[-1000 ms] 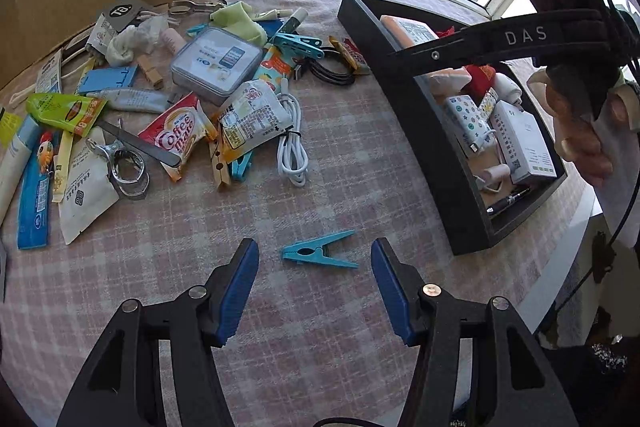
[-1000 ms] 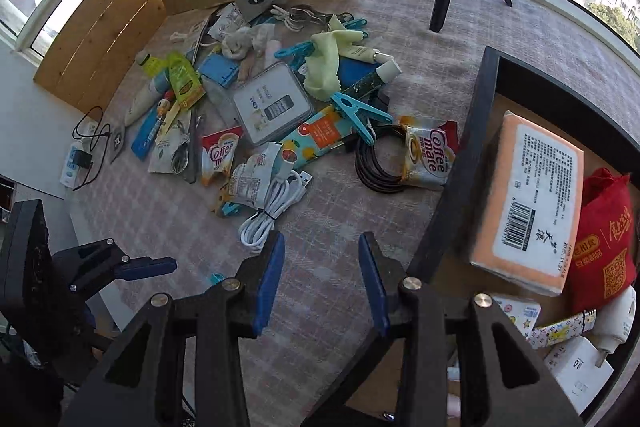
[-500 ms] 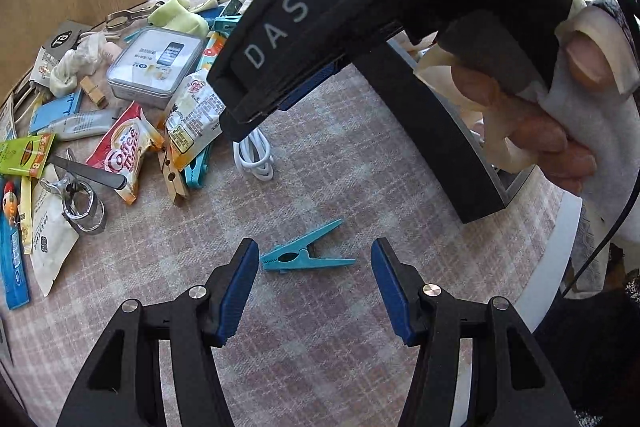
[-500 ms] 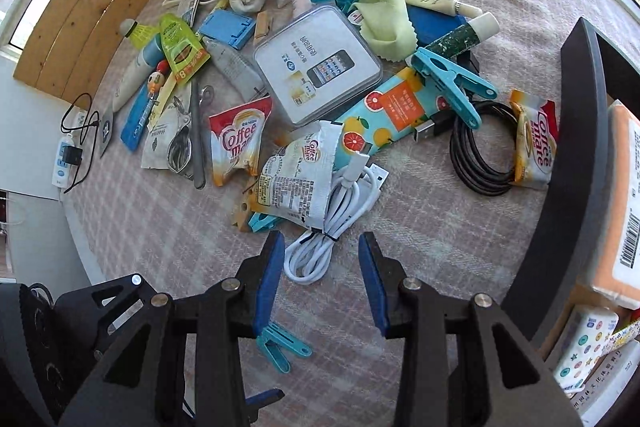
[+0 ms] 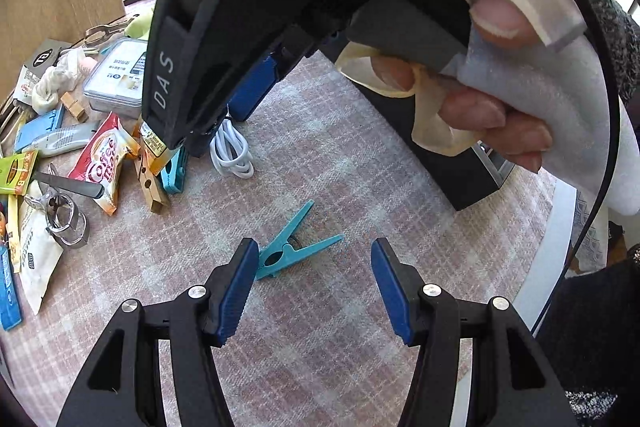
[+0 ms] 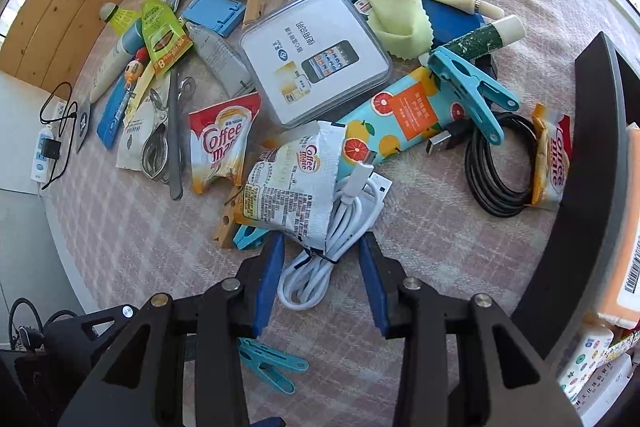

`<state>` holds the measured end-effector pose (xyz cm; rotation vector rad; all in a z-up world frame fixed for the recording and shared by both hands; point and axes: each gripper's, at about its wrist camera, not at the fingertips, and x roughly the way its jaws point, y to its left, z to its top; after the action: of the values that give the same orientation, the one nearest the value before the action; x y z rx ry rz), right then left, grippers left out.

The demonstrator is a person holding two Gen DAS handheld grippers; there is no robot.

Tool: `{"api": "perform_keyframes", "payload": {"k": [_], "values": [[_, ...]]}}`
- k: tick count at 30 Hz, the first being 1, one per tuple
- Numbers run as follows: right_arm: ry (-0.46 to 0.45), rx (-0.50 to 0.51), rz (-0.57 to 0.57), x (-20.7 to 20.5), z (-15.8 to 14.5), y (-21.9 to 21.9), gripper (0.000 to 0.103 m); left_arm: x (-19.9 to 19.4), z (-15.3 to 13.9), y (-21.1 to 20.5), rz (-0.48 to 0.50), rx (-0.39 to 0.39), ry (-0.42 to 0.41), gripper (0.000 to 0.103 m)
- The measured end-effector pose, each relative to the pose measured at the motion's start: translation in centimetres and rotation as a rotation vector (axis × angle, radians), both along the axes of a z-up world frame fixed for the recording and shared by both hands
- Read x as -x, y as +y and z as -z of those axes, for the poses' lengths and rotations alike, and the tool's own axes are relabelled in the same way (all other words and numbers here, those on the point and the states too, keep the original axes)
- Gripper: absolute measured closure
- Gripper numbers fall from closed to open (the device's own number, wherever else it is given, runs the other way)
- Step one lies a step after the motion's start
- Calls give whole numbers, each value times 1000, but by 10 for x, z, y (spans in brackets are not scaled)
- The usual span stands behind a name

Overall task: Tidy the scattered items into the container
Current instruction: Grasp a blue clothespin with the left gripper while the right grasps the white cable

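From the left wrist, the left gripper (image 5: 312, 283) hangs over the checked worktop (image 5: 320, 347) with jaws apart and nothing between them; a teal clothespin (image 5: 294, 247) lies just beyond its left pad. The right hand (image 5: 492, 107) crosses above.

From the right wrist, the right gripper (image 6: 322, 279) has its jaws apart on either side of a coiled white cable (image 6: 324, 263), pads not pressing it. The black container (image 6: 588, 187) stands at the right edge.
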<state>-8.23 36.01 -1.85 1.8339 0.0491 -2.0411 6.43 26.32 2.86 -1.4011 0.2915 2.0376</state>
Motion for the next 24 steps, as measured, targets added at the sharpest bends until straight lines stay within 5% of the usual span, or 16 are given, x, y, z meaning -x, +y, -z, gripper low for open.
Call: {"api": "perform_keyframes", "payload": {"k": [7,13,24], "values": [[13,-29,-30,-5,-1,3,71,6,4,5,-17,70,22,50],[10,-27,-29,-9,-1,14,79,-1,8,15,-1,95,34,88],[24,62,62,-26,-26,65,80,6,-19,-5,-144,1,-6,88]]}}
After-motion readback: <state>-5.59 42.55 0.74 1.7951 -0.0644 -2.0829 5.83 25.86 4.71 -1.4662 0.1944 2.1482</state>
